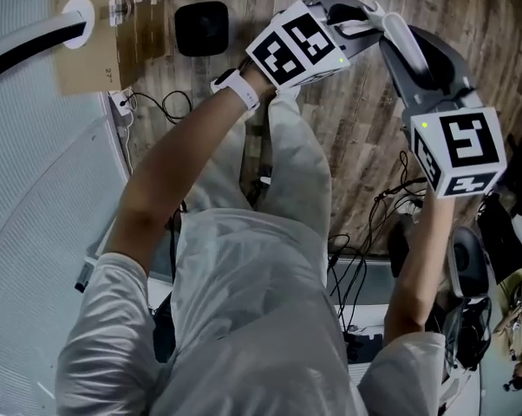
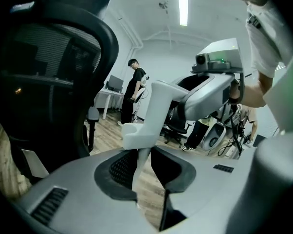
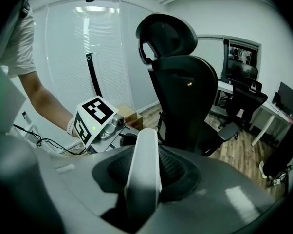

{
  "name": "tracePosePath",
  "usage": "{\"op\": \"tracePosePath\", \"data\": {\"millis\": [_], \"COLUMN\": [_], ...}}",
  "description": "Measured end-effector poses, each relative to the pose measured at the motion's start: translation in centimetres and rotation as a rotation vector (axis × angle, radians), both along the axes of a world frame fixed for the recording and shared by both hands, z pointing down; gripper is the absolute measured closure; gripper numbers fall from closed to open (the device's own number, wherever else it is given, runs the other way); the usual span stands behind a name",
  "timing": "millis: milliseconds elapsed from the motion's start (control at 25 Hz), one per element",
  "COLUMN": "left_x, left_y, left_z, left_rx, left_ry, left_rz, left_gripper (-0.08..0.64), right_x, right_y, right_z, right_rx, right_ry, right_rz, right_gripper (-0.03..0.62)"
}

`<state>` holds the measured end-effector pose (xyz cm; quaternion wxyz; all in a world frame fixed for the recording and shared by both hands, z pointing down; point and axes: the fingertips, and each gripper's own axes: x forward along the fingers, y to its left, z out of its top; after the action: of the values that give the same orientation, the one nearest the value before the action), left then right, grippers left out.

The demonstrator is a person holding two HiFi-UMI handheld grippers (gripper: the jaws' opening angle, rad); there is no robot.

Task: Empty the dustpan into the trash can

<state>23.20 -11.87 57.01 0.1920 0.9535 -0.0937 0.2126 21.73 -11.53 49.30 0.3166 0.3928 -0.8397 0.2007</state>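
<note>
Your right fingers (image 3: 178,174) are clamped on a white handle (image 3: 142,174), which I take for the dustpan's; the pan itself shows in no view. Your left fingers (image 2: 112,172), drawn close together, seem to pinch the thin far end. The handle's long axis runs from one pair to the other. The black can (image 1: 200,29) stands on the floor (image 1: 356,128) ahead, beyond the left fingers, the nearer pair, so the tip probably goes that way.

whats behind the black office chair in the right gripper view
Behind the black office chair stand a second black chair, a white desk, a monitor and wood floor. Whatever lies directly behind its backrest is covered.
</note>
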Motion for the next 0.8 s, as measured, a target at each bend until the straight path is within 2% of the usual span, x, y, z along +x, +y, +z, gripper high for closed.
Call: {"op": "tracePosePath", "data": {"millis": [400,800], "left_x": [-3.4,-7.6], "left_y": [1.6,1.0], "left_z": [-5.1,-12.6], "left_rx": [0.024,0.075], "left_ry": [0.013,0.029], "left_rz": [-0.072,-0.181], "left_gripper": [0.465,0.463], "right_x": [-3.2,-7.2], "right_y": [1.9,1.9], "right_z": [-5.1,-12.7], "right_rx": [0.021,0.094], "right_ry": [-0.027,-0.052], "right_rz": [-0.054,-0.130], "right_gripper": [0.456,0.456]}}
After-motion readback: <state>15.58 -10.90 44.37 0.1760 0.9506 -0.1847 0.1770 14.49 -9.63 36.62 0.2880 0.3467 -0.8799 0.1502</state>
